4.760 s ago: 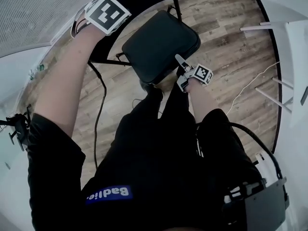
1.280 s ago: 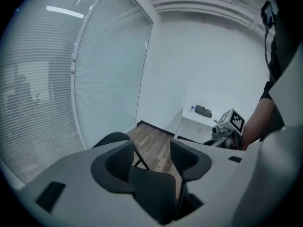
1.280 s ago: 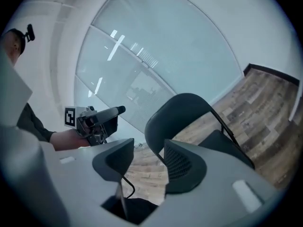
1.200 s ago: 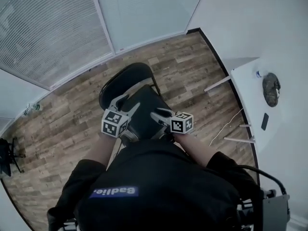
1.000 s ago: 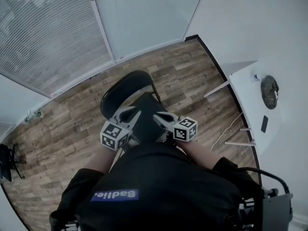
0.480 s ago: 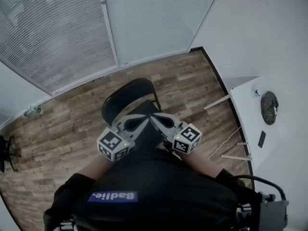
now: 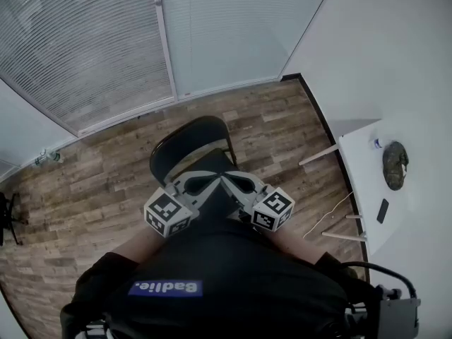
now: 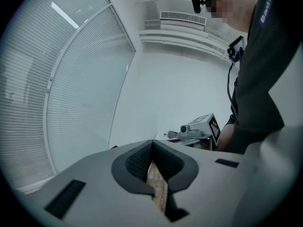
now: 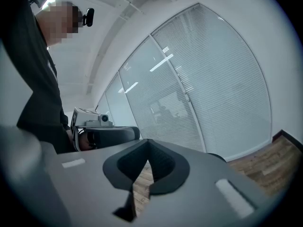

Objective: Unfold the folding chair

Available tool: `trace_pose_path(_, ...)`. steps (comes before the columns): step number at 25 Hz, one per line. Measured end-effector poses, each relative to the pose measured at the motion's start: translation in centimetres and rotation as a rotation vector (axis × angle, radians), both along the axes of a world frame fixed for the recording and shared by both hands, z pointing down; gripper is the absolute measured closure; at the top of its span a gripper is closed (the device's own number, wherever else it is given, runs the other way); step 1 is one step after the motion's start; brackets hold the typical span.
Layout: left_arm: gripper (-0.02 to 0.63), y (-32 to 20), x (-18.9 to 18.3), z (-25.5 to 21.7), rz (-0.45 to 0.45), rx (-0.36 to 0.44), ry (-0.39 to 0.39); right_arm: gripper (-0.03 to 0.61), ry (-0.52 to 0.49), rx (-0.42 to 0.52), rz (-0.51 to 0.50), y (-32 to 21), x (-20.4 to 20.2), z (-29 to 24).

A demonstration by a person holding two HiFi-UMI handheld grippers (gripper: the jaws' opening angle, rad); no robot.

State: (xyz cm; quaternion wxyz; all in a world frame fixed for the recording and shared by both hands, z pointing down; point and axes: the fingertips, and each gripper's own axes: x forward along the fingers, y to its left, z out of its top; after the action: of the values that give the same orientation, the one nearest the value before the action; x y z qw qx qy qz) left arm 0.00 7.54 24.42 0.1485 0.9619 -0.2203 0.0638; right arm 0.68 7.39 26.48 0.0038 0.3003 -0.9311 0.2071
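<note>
The black folding chair (image 7: 189, 137) stands unfolded on the wood floor, its round backrest toward the window; its seat is partly hidden behind my grippers. Both grippers hover above the seat, close to the person's chest, touching nothing. The left gripper (image 7: 200, 183) is shut and empty, its marker cube at lower left. The right gripper (image 7: 231, 181) is also shut and empty, and the two sets of tips nearly meet. In the left gripper view the pads (image 8: 142, 161) meet with only floor behind them; the right gripper view shows its pads (image 9: 161, 162) the same way.
A white table (image 7: 364, 171) stands at the right against the wall, with a dark object (image 7: 394, 165) and a phone (image 7: 382, 210) on it. A cable (image 7: 332, 214) trails on the floor beside it. Glass walls with blinds (image 7: 92, 48) close off the back. A black stand (image 7: 7, 217) is at far left.
Both grippers let go of the chair, rose from the seat toward the chest, and their jaws closed. The head view tilted up, showing more of the window wall.
</note>
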Motion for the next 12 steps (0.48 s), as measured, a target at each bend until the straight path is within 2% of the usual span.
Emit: trace_pose_path(12, 0.609, 0.33, 0.02, 0.18, -0.004, 0.004, -0.011, 0.577, -0.003, -0.014, 0.016, 0.21, 0.31, 0.57)
